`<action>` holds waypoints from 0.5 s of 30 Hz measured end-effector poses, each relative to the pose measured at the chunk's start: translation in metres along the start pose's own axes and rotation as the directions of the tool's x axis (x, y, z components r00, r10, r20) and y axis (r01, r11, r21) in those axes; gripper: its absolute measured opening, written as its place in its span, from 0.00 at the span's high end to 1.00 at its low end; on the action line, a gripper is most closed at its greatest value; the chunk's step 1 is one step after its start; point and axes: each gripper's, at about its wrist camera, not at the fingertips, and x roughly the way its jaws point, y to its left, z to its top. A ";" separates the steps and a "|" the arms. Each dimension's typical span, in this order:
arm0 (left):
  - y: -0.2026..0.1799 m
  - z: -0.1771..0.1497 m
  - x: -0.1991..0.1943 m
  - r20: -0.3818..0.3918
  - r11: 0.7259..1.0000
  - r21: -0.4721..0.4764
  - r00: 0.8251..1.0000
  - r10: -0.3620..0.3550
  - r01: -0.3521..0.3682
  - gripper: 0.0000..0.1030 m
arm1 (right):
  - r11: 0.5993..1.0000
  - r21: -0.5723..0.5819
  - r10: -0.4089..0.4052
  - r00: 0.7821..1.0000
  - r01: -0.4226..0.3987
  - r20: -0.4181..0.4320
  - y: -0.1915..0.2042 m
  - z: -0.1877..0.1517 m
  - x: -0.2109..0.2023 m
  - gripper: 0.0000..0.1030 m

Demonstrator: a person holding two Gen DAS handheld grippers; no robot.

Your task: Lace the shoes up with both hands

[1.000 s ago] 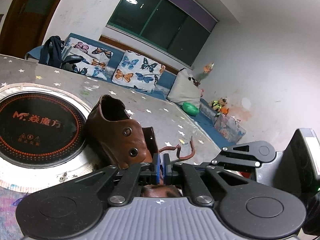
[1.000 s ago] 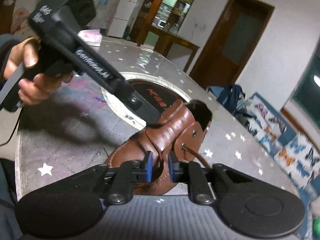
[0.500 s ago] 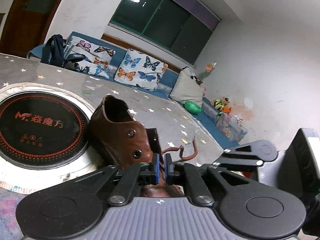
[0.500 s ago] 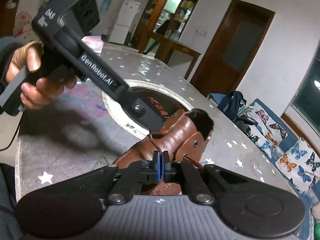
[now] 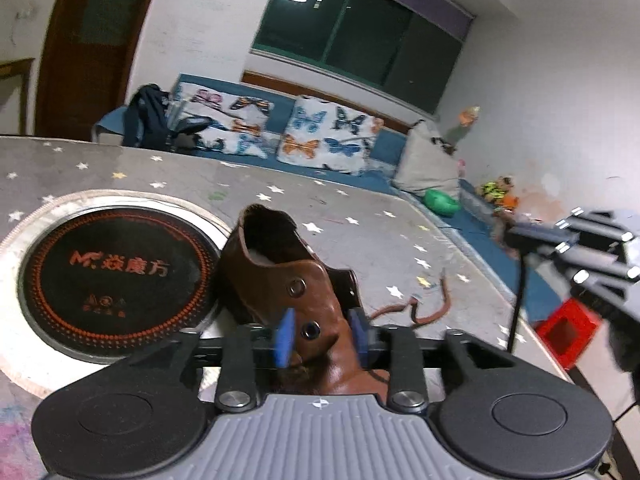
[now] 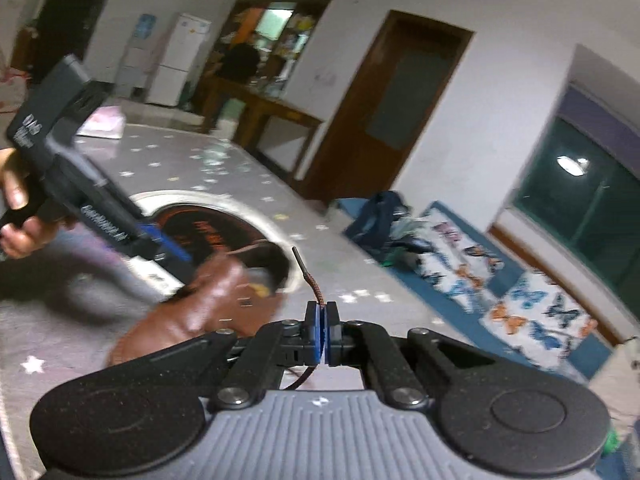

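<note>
A brown leather shoe (image 5: pixel 276 268) lies on the star-patterned table, heel toward the round hob. My left gripper (image 5: pixel 321 334) has its jaws opening; the shoe's eyelet flap sits between the blue pads (image 5: pixel 285 334), which no longer pinch it. One loose lace end (image 5: pixel 432 312) trails on the table to the right of the shoe. My right gripper (image 6: pixel 322 332) is shut on the other lace end (image 6: pixel 310 280), whose dark tip sticks up past the pads. It hangs above and right of the shoe (image 6: pixel 208 300). In the left wrist view the right gripper (image 5: pixel 514 238) shows with lace dangling below.
A black round hob (image 5: pixel 108 276) is set in the table (image 5: pixel 360 208) left of the shoe. The table's right edge runs beside a red box (image 5: pixel 566 326) on the floor. A sofa with butterfly cushions (image 5: pixel 320 136) stands behind. A hand (image 6: pixel 16 208) holds the left gripper.
The left jaws went from shut to parted around the eyelet flap. The right jaws closed on the lace, then rose up and away from the shoe with the lace in them.
</note>
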 end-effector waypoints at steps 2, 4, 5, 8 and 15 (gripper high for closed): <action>-0.003 0.004 0.004 -0.012 1.000 -0.011 1.000 0.029 -0.029 0.63 | 0.999 -0.011 -0.042 0.999 0.042 0.000 -0.010 0.002 -0.006 0.99; -0.005 0.006 0.008 -0.023 0.998 -0.028 0.999 0.050 -0.050 0.63 | 0.997 -0.037 -0.074 0.997 0.074 -0.006 -0.018 0.004 -0.008 0.99; -0.007 0.007 0.009 -0.028 0.998 -0.035 0.998 0.060 -0.061 0.63 | 0.996 -0.043 -0.080 0.997 0.079 -0.010 -0.020 0.005 -0.008 0.99; -0.011 0.010 0.015 -0.041 0.992 -0.031 0.992 0.120 -0.121 0.63 | 0.994 -0.064 -0.085 0.996 0.083 -0.019 -0.019 0.006 -0.006 0.99; -0.014 0.011 0.024 -0.083 0.985 -0.039 0.983 0.163 -0.166 0.63 | 0.984 -0.120 -0.127 0.992 0.129 0.022 -0.023 0.016 -0.008 0.99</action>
